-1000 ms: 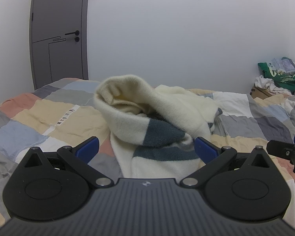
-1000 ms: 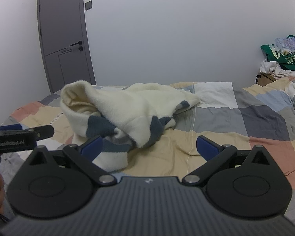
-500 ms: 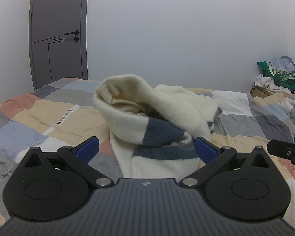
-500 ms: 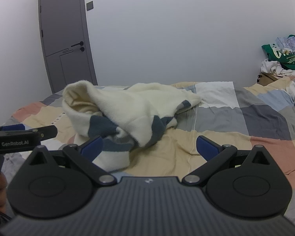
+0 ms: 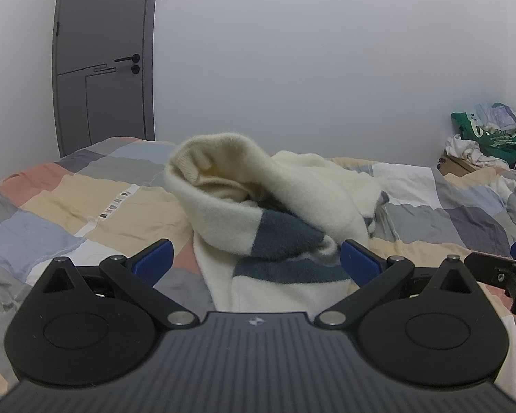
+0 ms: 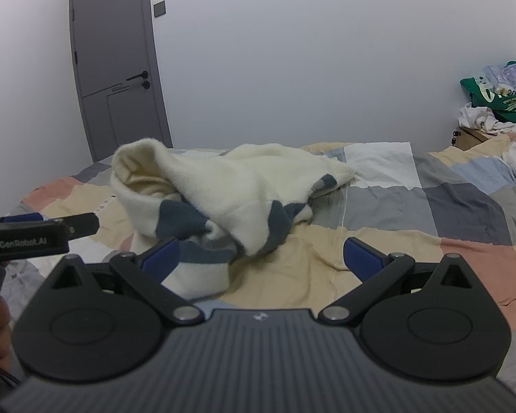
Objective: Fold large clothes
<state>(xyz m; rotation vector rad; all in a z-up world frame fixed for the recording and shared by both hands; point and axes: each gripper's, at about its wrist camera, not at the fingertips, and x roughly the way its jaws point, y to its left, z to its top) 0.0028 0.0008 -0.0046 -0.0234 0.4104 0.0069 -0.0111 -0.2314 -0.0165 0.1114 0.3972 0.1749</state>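
Right wrist view reads "GenRobot.AI" on the left gripper (image 6: 82,223); both grippers' fingers (image 6: 161,258) gape wide, empty.

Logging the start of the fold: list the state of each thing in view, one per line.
cream and blue sweater: crumpled in a heap on the bed, not folded
left gripper: open, holding nothing
right gripper: open, holding nothing
patchwork duvet: spread over the bed, wrinkled
grey door: closed
pile of clothes and bags: heaped untidily in the far corner
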